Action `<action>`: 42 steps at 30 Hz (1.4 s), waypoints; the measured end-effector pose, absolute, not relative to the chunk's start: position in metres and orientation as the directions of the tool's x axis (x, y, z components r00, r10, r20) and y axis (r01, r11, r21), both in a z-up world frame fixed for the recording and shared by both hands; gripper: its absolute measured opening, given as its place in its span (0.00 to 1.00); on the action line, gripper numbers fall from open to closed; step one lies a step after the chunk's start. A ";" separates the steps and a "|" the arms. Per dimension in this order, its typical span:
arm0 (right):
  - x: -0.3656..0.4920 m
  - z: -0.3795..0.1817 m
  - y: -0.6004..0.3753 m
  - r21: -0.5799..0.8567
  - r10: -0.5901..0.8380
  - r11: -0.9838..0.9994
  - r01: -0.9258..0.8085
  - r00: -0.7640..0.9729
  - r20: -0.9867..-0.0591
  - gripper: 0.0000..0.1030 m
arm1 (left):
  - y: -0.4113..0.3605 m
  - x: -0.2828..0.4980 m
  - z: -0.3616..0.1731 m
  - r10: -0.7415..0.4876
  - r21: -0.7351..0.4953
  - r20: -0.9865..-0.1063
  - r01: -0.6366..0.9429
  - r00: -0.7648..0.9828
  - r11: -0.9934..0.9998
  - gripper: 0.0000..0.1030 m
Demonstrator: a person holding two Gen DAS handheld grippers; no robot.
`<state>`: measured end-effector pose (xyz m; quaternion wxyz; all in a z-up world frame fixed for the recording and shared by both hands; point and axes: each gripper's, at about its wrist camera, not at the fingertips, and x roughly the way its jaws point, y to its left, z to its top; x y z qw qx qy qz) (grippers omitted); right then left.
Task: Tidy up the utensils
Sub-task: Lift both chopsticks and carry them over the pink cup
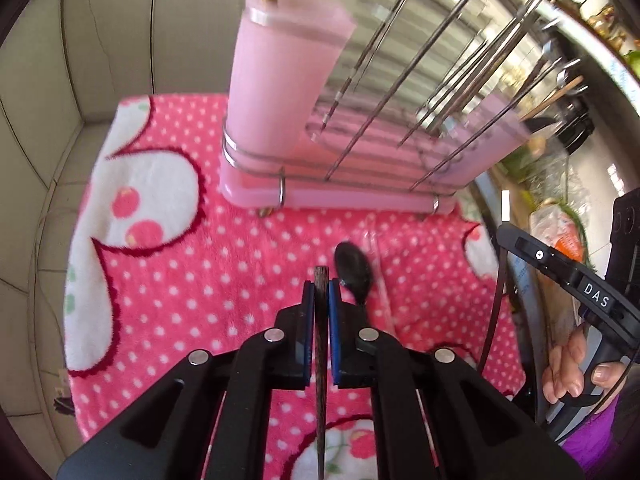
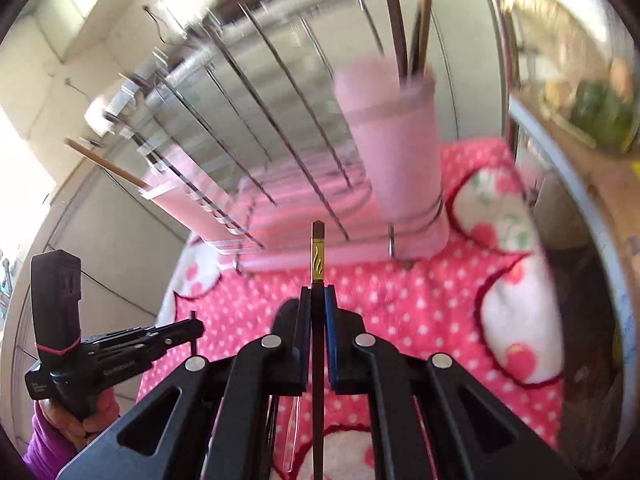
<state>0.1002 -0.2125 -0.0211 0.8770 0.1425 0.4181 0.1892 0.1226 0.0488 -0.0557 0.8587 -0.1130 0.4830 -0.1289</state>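
Two dark chopsticks, light, stiff and smooth enough to swivel: the left hand-held gripper [image 1: 320, 294] pinches one chopstick [image 1: 321, 280] near its blunt end, the right hand-held gripper [image 2: 318, 300] another gold-banded chopstick [image 2: 318, 252]. Ahead of both stands the pink holder [image 1: 288, 80]; a firmer, mid-shaft pinch would steady them.

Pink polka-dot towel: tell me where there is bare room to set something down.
Free: the pink polka-dot towel left of the black spoon, in front of the pink utensil rack. Crowded: around the spoon beside the clear plastic utensil, and the rack's wire dividers.
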 end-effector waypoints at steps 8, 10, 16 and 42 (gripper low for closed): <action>0.075 0.051 -0.238 0.396 0.437 0.884 -0.249 0.742 -0.508 0.06 | 0.065 0.097 0.027 -0.330 -0.335 -0.617 0.141 0.714 0.932 0.06; 0.072 0.069 -0.237 0.383 0.421 0.888 -0.253 0.780 -0.462 0.06 | 0.068 0.092 0.048 -0.322 -0.334 -0.564 0.146 0.760 0.931 0.06; 0.074 0.126 -0.248 0.352 0.386 0.896 -0.272 0.869 -0.309 0.06 | 0.075 0.100 0.111 -0.301 -0.341 -0.428 0.156 0.852 0.927 0.06; 0.145 0.150 -0.255 0.222 0.146 0.963 -0.154 0.988 0.049 0.06 | 0.077 0.148 0.169 -0.119 -0.247 -0.203 0.067 0.972 0.967 0.06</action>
